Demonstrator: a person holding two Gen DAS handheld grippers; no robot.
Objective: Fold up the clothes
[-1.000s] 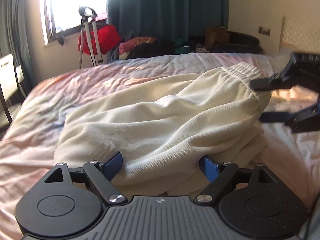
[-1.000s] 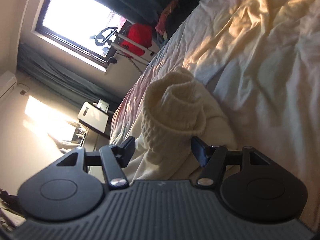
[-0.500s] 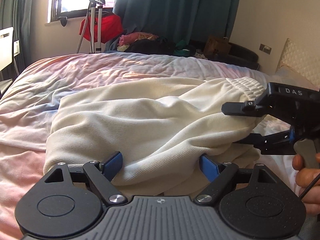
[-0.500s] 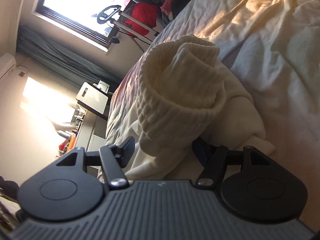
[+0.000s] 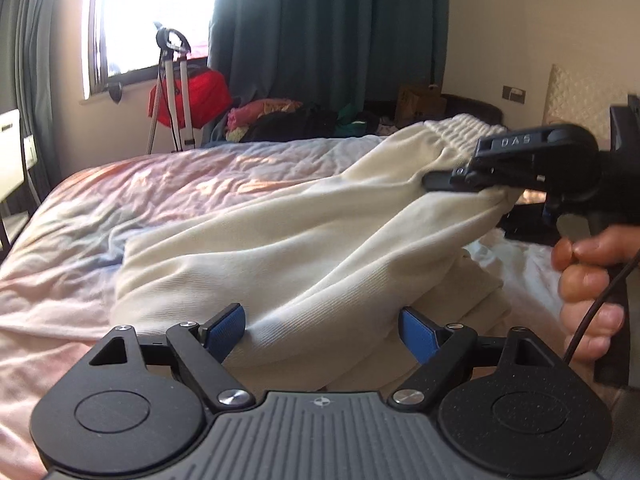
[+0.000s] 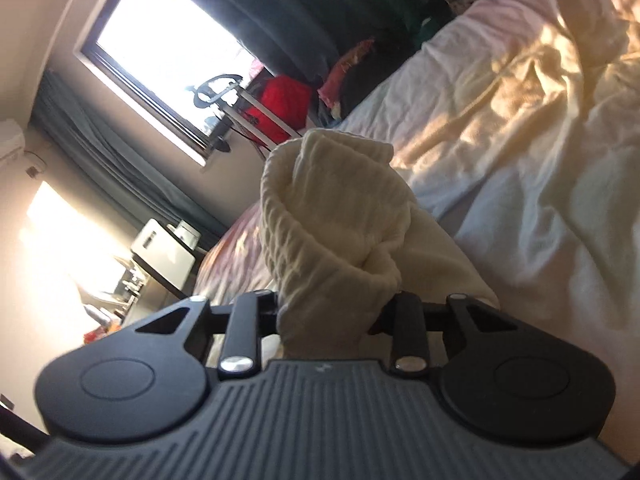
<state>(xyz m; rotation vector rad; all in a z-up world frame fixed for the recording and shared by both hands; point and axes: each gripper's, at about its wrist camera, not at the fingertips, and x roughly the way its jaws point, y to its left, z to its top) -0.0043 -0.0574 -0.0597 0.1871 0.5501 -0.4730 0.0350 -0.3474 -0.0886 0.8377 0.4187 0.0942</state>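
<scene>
A cream knitted garment [image 5: 280, 248] lies bunched on the bed. My left gripper [image 5: 320, 330] is open, its blue pads [image 5: 224, 330] on either side of a fold at the garment's near edge. My right gripper [image 6: 328, 312] is shut on the garment's ribbed band [image 6: 332, 216] and holds that end lifted above the bed. In the left wrist view the right gripper [image 5: 472, 178] shows at the right, pinching the raised cloth, with the person's hand [image 5: 588, 280] on its handle.
The bed [image 5: 140, 192] has a wrinkled pale pink and white sheet [image 6: 520, 140]. Beyond it stand a tripod [image 5: 172, 92], a red bag [image 5: 200, 92], a clothes pile [image 5: 288, 118], teal curtains [image 5: 320, 20] and a bright window. A desk [image 6: 160, 264] stands at the left.
My right gripper has closed on the ribbed band and lifted that end of the garment off the bed. My left gripper has stayed open at the near fold.
</scene>
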